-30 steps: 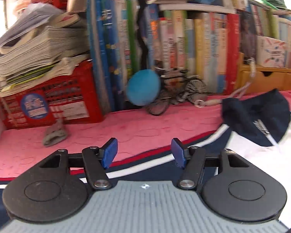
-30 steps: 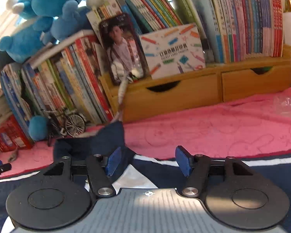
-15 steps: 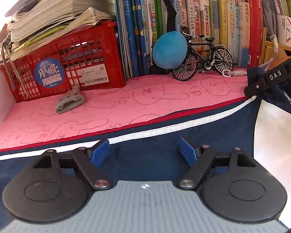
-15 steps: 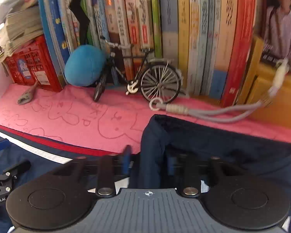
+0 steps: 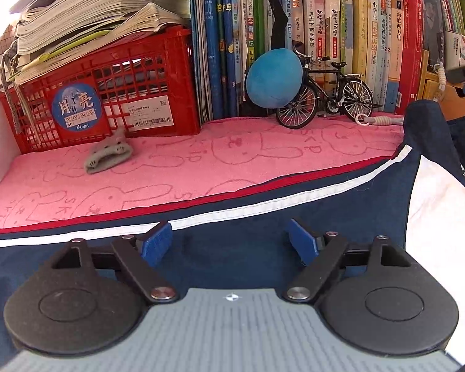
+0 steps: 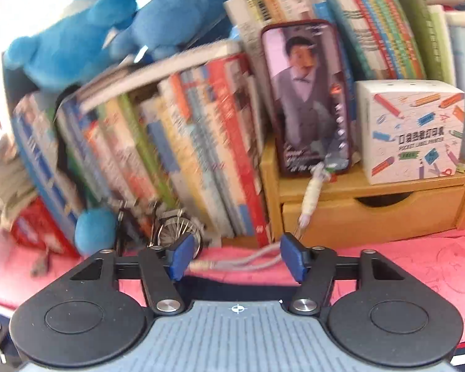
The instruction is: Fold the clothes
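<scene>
Tilting downward over the navy jacket with white and red stripes point(image 5: 263, 214), left gripper point(image 5: 231, 243) fingers are opening, empty; right gripper point(image 6: 237, 257) fingers opening, empty, beyond its collar.

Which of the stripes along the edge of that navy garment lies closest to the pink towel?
The red stripe. It runs along the very edge of the navy garment, directly against the pink towel; the white stripe sits farther in, with a navy band between them.
</scene>
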A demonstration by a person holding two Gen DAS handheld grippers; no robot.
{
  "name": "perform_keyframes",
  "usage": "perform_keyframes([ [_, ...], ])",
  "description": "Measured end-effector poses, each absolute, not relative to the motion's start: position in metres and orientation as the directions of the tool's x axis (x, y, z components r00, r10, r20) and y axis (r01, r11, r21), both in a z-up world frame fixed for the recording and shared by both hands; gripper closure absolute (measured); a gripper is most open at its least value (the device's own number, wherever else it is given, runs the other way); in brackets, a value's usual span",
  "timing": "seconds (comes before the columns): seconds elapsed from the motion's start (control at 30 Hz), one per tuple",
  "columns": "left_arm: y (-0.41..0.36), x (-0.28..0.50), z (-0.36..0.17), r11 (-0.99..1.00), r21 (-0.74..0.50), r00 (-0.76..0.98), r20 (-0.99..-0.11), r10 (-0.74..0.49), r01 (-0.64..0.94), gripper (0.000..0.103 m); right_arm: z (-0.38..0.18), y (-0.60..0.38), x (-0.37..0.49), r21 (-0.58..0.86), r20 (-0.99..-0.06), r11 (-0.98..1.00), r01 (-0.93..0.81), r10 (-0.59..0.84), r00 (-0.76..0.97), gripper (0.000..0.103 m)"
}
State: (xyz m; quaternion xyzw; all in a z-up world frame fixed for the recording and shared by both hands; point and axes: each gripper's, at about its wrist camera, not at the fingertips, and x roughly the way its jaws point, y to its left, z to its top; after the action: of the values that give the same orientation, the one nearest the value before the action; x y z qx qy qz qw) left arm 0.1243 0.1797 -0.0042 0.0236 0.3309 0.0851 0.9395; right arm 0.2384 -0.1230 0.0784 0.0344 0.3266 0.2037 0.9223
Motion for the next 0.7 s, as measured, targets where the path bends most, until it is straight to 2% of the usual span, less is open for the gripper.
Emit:
perform_keyframes([
  [0.03, 0.178, 0.124, -0.004, 0.983, 0.111, 0.767, -0.615, 0.183, -0.145, 0.018, 0.073, -0.115, 0.232, 0.178, -0.610, 0.897, -0.405, 0.423, 0.670, 0.038],
  [0.07, 0.177, 0.124, -0.004, 0.982, 0.122, 0.767, -0.613, 0.191, -0.147, 0.017, 0.067, -0.106, 0.226, 0.166, -0.626, 0.880, -0.445, 0.443, 0.642, 0.032],
  [0.1, 0.175, 0.124, -0.004, 0.980, 0.134, 0.767, -0.610, 0.199, -0.148, 0.017, 0.061, -0.096, 0.222, 0.155, -0.636, 0.866, -0.476, 0.456, 0.623, 0.019],
  [0.13, 0.173, 0.124, -0.004, 0.977, 0.149, 0.767, -0.606, 0.210, -0.150, 0.016, 0.056, -0.083, 0.222, 0.138, -0.641, 0.863, -0.487, 0.452, 0.621, 0.013],
  [0.17, 0.172, 0.123, -0.004, 0.975, 0.164, 0.768, -0.602, 0.221, -0.152, 0.015, 0.052, -0.069, 0.224, 0.115, -0.648, 0.870, -0.480, 0.432, 0.628, 0.010],
  [0.2, 0.170, 0.123, -0.004, 0.972, 0.176, 0.768, -0.598, 0.229, -0.153, 0.015, 0.048, -0.059, 0.229, 0.096, -0.659, 0.879, -0.466, 0.407, 0.632, 0.012],
  [0.23, 0.169, 0.123, -0.004, 0.971, 0.185, 0.768, -0.596, 0.235, -0.154, 0.015, 0.043, -0.050, 0.236, 0.085, -0.678, 0.897, -0.434, 0.371, 0.634, 0.018],
  [0.3, 0.167, 0.123, -0.004, 0.967, 0.200, 0.768, -0.591, 0.246, -0.155, 0.015, 0.031, -0.044, 0.261, 0.128, -0.754, 0.942, -0.311, 0.296, 0.587, 0.098],
  [0.33, 0.166, 0.123, -0.004, 0.966, 0.205, 0.769, -0.589, 0.249, -0.156, 0.014, 0.027, -0.045, 0.271, 0.182, -0.780, 0.951, -0.248, 0.294, 0.553, 0.096],
  [0.4, 0.165, 0.123, -0.004, 0.964, 0.214, 0.769, -0.586, 0.254, -0.156, 0.014, 0.026, -0.054, 0.282, 0.278, -0.791, 0.951, -0.136, 0.307, 0.529, 0.097],
  [0.5, 0.165, 0.123, -0.005, 0.964, 0.216, 0.770, -0.585, 0.254, -0.154, 0.014, 0.032, -0.074, 0.282, 0.394, -0.747, 0.918, -0.041, 0.346, 0.568, 0.097],
  [0.63, 0.167, 0.122, -0.006, 0.967, 0.203, 0.770, -0.588, 0.246, -0.153, 0.014, 0.032, -0.097, 0.276, 0.585, -0.625, 0.811, 0.012, 0.441, 0.644, 0.097],
  [0.7, 0.169, 0.122, -0.006, 0.969, 0.194, 0.769, -0.592, 0.242, -0.156, 0.014, 0.031, -0.111, 0.274, 0.704, -0.494, 0.710, -0.019, 0.509, 0.705, 0.097],
])
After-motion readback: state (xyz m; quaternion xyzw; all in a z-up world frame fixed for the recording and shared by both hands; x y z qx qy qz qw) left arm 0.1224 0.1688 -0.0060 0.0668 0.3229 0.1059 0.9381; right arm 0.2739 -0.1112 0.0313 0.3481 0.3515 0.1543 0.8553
